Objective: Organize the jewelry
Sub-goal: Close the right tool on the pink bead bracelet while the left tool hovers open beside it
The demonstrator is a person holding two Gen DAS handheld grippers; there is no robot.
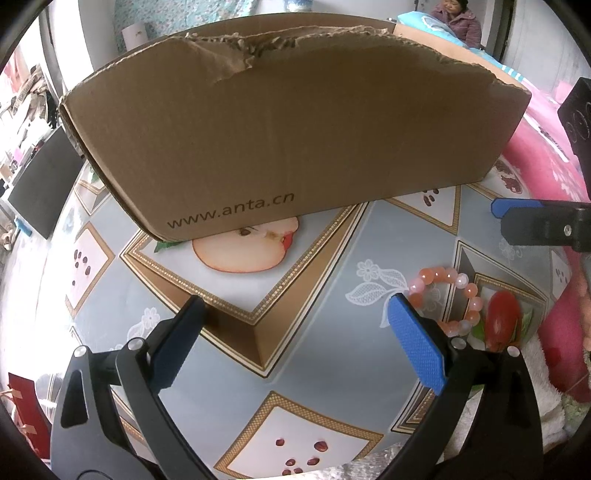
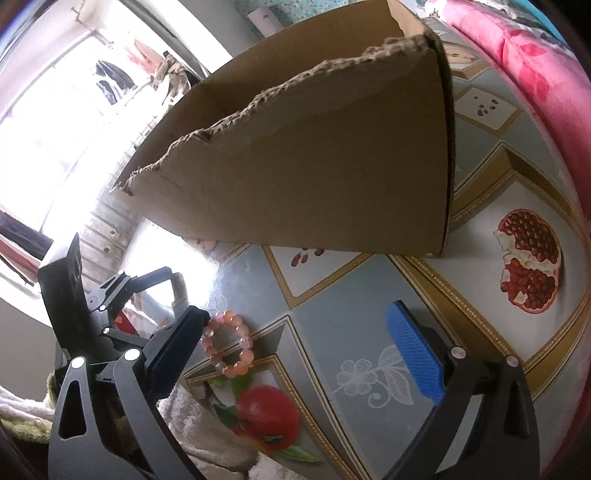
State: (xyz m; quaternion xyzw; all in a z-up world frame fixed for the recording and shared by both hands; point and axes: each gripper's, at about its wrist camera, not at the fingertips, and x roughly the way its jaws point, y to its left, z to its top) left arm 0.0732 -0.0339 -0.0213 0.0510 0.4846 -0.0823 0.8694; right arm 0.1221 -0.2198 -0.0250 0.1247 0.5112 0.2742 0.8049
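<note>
A patterned cloth (image 1: 332,258) is covering the desk, showing grey and white tiles framed in gold, a halved apple print (image 1: 245,247), a split pomegranate print (image 2: 530,260) and a white lace flower (image 2: 373,373). A pink floral blanket (image 2: 524,55) is lying along the desk's far edge. A black panel (image 1: 46,182) is leaning at the left of the left wrist view. A person in a purple jacket (image 1: 460,22) is sitting in the background. Clothes (image 2: 110,77) are hanging by a bright window.
</note>
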